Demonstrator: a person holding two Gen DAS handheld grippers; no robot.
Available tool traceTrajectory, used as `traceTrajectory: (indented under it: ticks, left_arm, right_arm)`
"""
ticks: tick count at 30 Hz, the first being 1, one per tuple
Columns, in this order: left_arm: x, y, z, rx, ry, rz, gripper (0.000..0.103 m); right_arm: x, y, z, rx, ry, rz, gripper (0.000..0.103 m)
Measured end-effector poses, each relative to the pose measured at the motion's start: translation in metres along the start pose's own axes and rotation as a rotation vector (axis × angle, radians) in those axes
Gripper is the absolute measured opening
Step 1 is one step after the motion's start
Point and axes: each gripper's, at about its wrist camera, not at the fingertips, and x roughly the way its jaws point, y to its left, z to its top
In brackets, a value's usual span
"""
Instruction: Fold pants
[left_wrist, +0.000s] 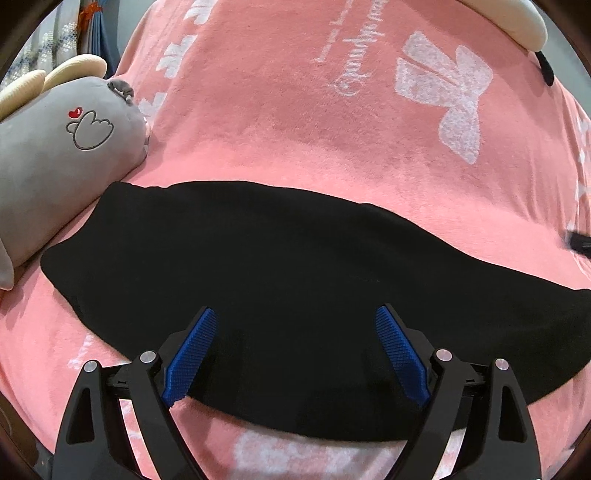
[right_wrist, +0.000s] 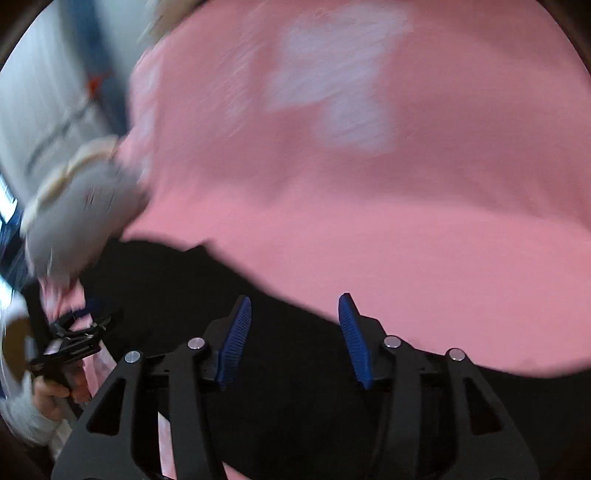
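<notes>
Now the black pants lie flat on the pink blanket; left gripper and right gripper hang above them, jaws apart, holding nothing.

**Pants across the near bed, plush toy at the left**

The pants lie flat on the blanket, stretched left to right across its near part. The plush toy rests on the blanket at the pants' left end, just beside their far corner. A second plush toy sits at the far right. The left gripper hangs over the pants' near edge; the right gripper over their far edge.
</notes>
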Motion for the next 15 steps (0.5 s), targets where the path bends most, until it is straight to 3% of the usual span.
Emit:
traceTrajectory:
  ticks: [3, 5, 6, 7, 8, 9, 12, 15]
  left_arm:
    - [-0.002, 0.006, -0.003, 0.005, 0.005, -0.018, 0.086]
    - [0.0, 0.012, -0.004, 0.001, 0.017, -0.03, 0.086]
    - [0.002, 0.014, -0.004, -0.004, 0.026, -0.032, 0.086]
    - [0.003, 0.016, -0.004, -0.008, 0.032, -0.038, 0.086]
    - [0.004, 0.017, -0.003, -0.013, 0.037, -0.044, 0.086]
    - [0.005, 0.018, -0.003, -0.019, 0.038, -0.05, 0.086]
    - [0.007, 0.018, -0.001, -0.028, 0.037, -0.079, 0.086]
    - [0.009, 0.015, -0.001, -0.015, 0.045, -0.077, 0.086]
  right_arm:
    - [0.082, 0.043, 0.015, -0.061, 0.113, 0.054, 0.048]
    - [0.113, 0.071, 0.015, -0.115, 0.166, 0.032, 0.045]
    - [0.135, 0.079, 0.017, -0.172, 0.227, 0.021, 0.033]
    - [0.146, 0.088, 0.018, -0.214, 0.246, -0.003, 0.032]
    - [0.146, 0.093, 0.022, -0.231, 0.235, -0.015, 0.014]
    - [0.143, 0.097, 0.033, -0.239, 0.216, -0.025, 0.005]
    - [0.133, 0.108, 0.057, -0.304, 0.094, -0.117, 0.006]
    - [0.15, 0.088, 0.059, -0.241, 0.152, -0.173, 0.008]
